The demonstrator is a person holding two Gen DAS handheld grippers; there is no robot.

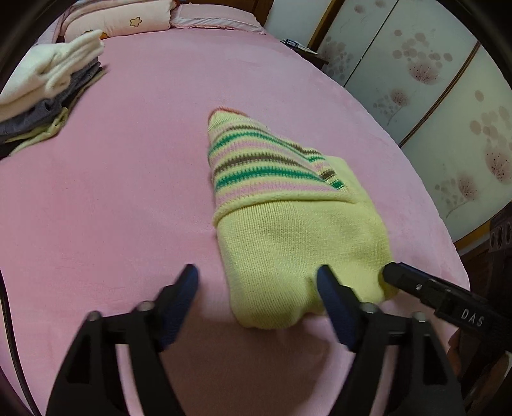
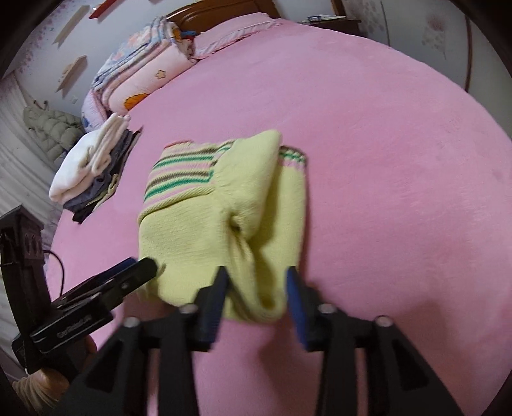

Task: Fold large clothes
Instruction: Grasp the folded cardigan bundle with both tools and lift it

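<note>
1. Left gripper (image 1: 257,278) stands with its jaws wide apart over the near left corner of the folded yellow knit sweater (image 1: 288,230); one blue pad rests on the knit, the other on the pink bed cover (image 1: 121,179), and nothing is pinched.
2. Right gripper (image 2: 257,281) has its jaws parted around a raised ridge of the sweater's near edge; blur hides whether the pads touch the fabric.
3. Each gripper shows in the other's view at the sweater's near corners, none blocking the garment's middle.
4. A stack of folded clothes (image 1: 48,92), cream on top of grey and pale yellow, sits well apart to the left on the bed.
5. Folded patterned quilts (image 2: 140,76) and a pink pillow (image 1: 217,19) lie by the wooden headboard (image 2: 220,14).
6. The sweater is chunky ribbed knit, plain yellow near the grippers, with green, brown and pink stripes farther off.
7. The cover looks soft and plush; wardrobe doors (image 1: 425,89) with floral frosted panels stand on the right.
</note>
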